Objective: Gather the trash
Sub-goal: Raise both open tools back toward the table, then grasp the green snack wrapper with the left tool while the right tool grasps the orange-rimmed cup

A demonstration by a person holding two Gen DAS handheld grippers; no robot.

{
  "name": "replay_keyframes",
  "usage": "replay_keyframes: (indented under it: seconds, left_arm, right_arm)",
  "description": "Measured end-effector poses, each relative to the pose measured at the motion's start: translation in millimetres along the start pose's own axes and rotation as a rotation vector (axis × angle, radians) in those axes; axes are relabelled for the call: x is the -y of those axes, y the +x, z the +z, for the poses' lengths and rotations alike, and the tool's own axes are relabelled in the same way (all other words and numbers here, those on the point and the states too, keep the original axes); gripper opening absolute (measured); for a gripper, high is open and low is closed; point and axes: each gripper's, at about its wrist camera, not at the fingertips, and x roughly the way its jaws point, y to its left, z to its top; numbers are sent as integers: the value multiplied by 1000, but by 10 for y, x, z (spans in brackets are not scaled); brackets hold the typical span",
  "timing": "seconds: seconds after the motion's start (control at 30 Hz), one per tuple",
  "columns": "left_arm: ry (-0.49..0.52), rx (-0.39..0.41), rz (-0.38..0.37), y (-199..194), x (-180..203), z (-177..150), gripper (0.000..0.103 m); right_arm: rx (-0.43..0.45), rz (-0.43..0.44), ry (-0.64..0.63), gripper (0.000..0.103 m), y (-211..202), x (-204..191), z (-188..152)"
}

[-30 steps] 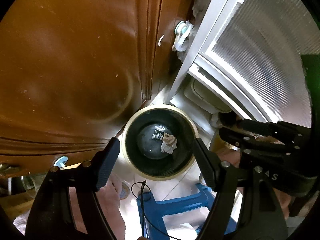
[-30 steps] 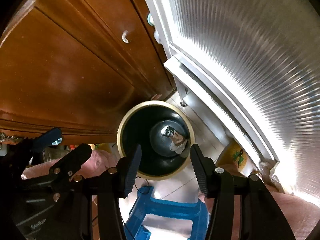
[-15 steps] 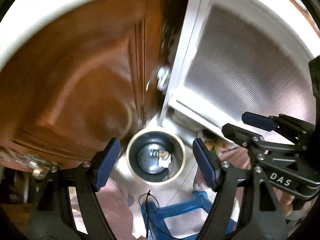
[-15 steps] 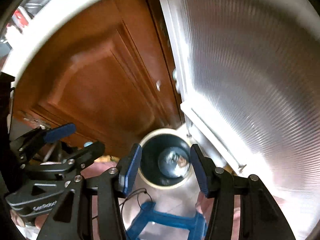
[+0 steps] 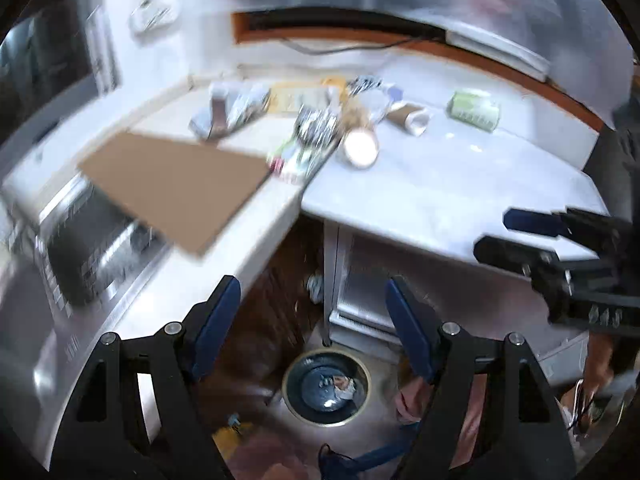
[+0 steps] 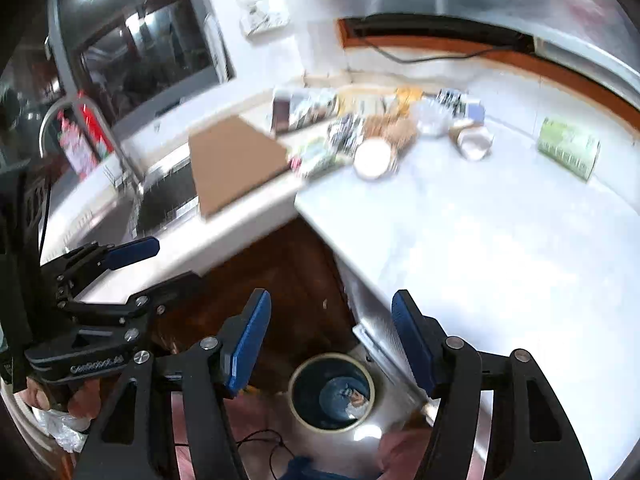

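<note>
Your left gripper (image 5: 312, 324): jaws spread wide, nothing between them, held above the floor in front of the counter corner. Your right gripper (image 6: 332, 340): jaws likewise spread, empty, beside the left one; each shows at the edge of the other's view.

Trash bin (image 5: 326, 390), round, dark inside with a pale rim: stands on the floor below both grippers, at the foot of the wooden cabinet (image 6: 288, 276). In your left view it sits low between the two fingers; in your right view also between them, near the bottom. Contents: a few crumpled scraps (image 5: 340, 384) at the bottom, blurred, kinds not readable.

Remaining trash, all on the white counter (image 6: 500, 240), well apart from both grippers and beyond the fingertips:
- flat brown cardboard sheet (image 5: 176, 184), overhanging the sink side;
- heap of wrappers and packets (image 5: 316, 128), blurred;
- two paper cups, lying on their sides: one (image 5: 360, 146) at the edge of the heap, one (image 5: 412, 118) just beyond it;
- green-labelled can (image 6: 568, 152), on its side, alone to the right.

Sink (image 6: 168, 200) with faucet: left of the cardboard. Contents not discernible.
</note>
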Motion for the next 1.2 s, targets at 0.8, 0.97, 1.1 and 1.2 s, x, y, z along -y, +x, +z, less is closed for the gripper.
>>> replay_keyframes:
  seconds: [0.8,0.97,1.1,1.2]
  left_arm:
    - [190,-152,-133,1852,-436,1646,67]
    - [193,-181,-167,2089,-445,1646,65]
    - [182,-223,-193,2286,-450,1620,62]
    - [179,-255,-215,2407,-437,1573,58]
  right_arm:
    - [-239,-2,234,65,2085,864,1712]
    - [-244,27,194,57,2175,847,1632]
    - [-227,33,164,56,2125,861,1565]
    - [-219,32,164,56,2042,904,1505]
